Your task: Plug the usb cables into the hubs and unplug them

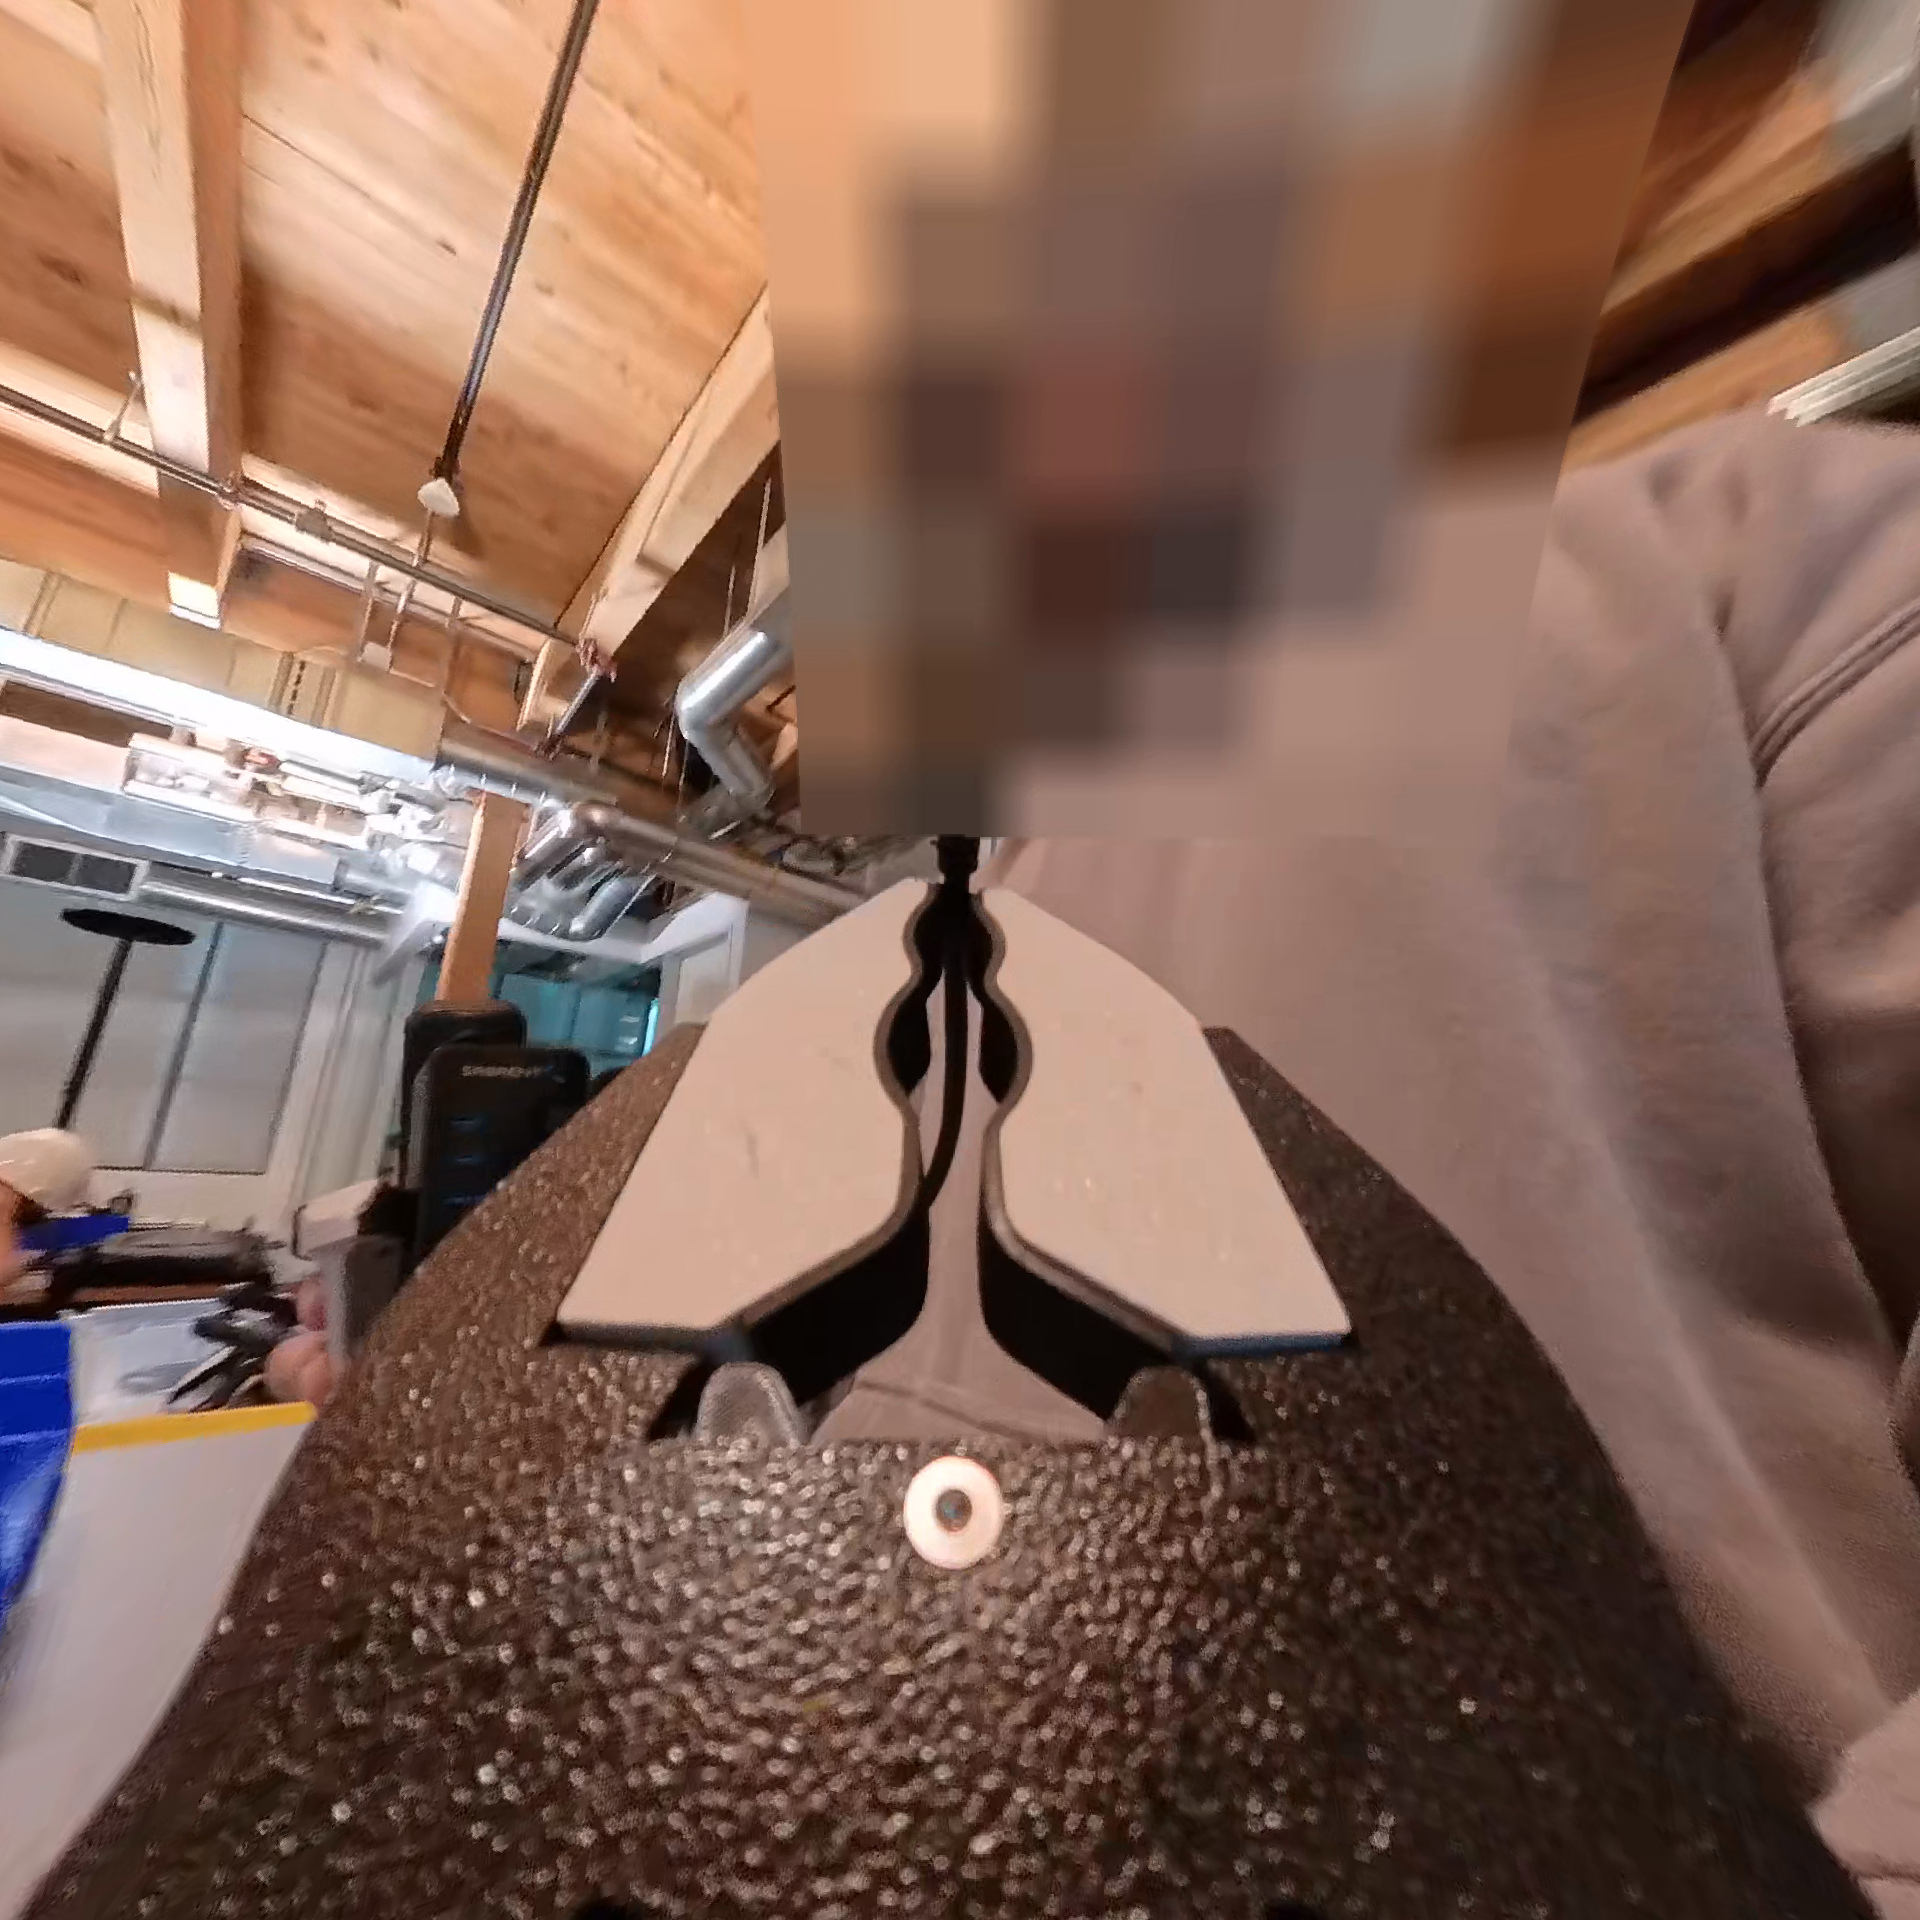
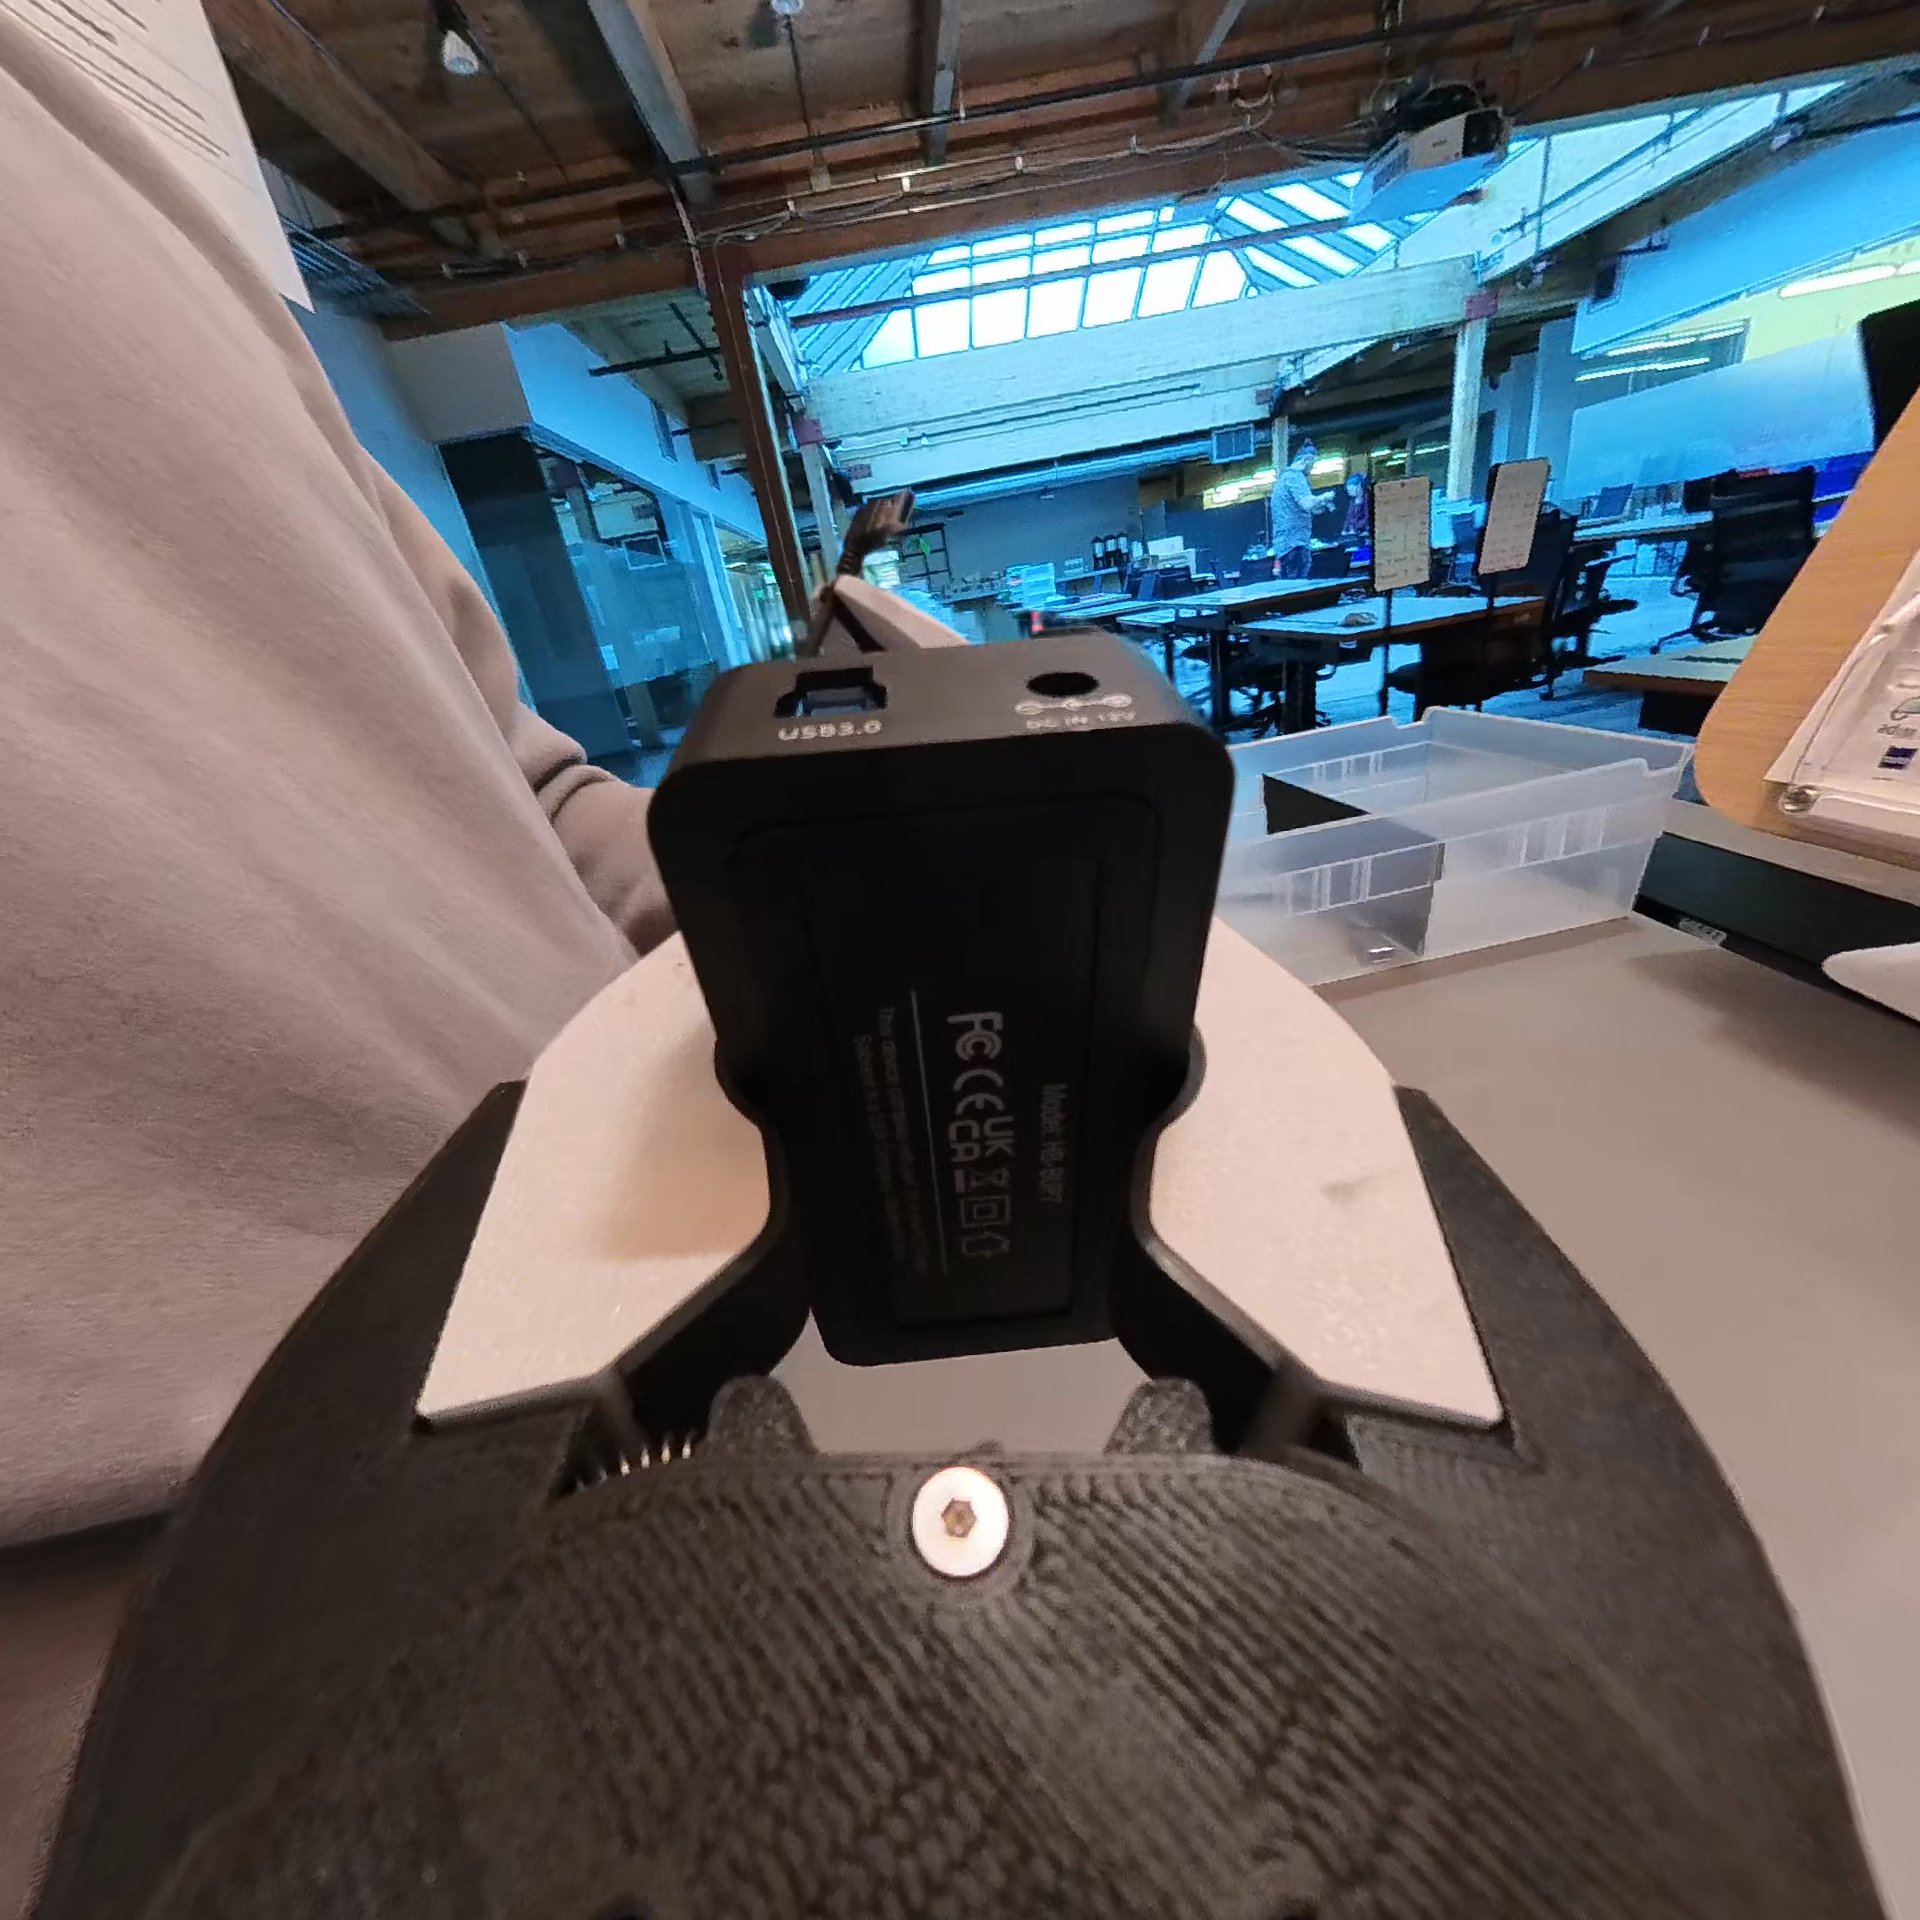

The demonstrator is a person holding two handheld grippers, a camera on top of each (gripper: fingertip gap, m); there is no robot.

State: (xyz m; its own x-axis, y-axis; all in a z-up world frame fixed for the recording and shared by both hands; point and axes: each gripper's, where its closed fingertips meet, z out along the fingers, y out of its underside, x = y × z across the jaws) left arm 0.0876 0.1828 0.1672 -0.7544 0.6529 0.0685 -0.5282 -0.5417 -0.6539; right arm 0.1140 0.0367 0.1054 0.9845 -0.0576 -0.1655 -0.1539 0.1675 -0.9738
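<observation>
My left gripper [image 1: 954,906] points up toward a person's beige sweatshirt [image 1: 1507,1091] and is shut on a thin black USB cable [image 1: 940,1101] that runs up between its white fingers. The plug end is hidden past the tips. My right gripper [image 2: 956,987] is shut on a black USB hub [image 2: 935,935], held upright above the table with its underside toward the camera and its port end on top. Behind the hub's top, the left gripper's fingertips [image 2: 894,613] and the cable's dark plug [image 2: 881,520] show. The hub also shows at the left of the left wrist view [image 1: 488,1101].
A clear plastic bin [image 2: 1455,821] stands on the grey table [image 2: 1610,1143] to the right of the hub. A tilted wooden board [image 2: 1808,644] with a bagged sheet is at the far right. The sweatshirt sleeve [image 2: 208,727] fills the left. A blue bin [image 1: 31,1455] sits at the left edge.
</observation>
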